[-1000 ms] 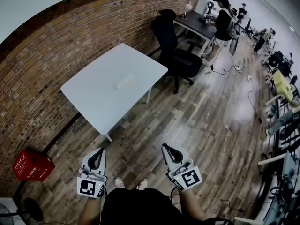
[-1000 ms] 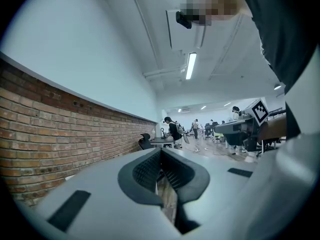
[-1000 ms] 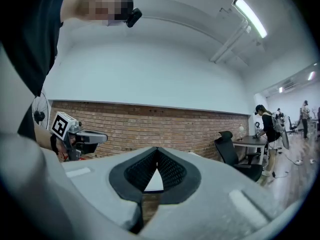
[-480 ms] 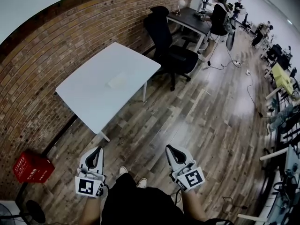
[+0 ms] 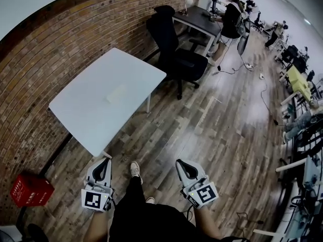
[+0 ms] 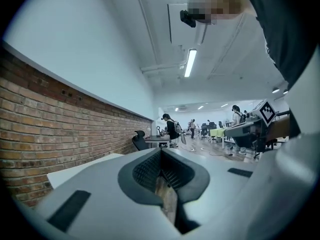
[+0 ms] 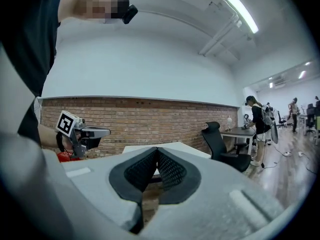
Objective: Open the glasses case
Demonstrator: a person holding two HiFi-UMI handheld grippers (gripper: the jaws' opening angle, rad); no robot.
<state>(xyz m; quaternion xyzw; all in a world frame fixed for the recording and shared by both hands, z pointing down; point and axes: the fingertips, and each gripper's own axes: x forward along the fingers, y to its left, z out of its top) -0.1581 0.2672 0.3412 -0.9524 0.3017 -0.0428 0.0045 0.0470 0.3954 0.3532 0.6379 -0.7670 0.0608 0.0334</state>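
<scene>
Brick wall [image 5: 50, 49] | one table [image 5: 96, 115] — one glasses case [image 5: 116, 94] | left tongs [image 5: 104, 161], right tongs [image 5: 177, 163] pressed together

No text, label or number is legible anywhere here.

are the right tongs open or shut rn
Shut: in the right gripper view the white right tongs have their black ribbed pads pressed together at the tips, nothing between them.

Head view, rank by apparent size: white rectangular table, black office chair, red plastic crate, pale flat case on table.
1. white rectangular table
2. black office chair
3. red plastic crate
4. pale flat case
</scene>
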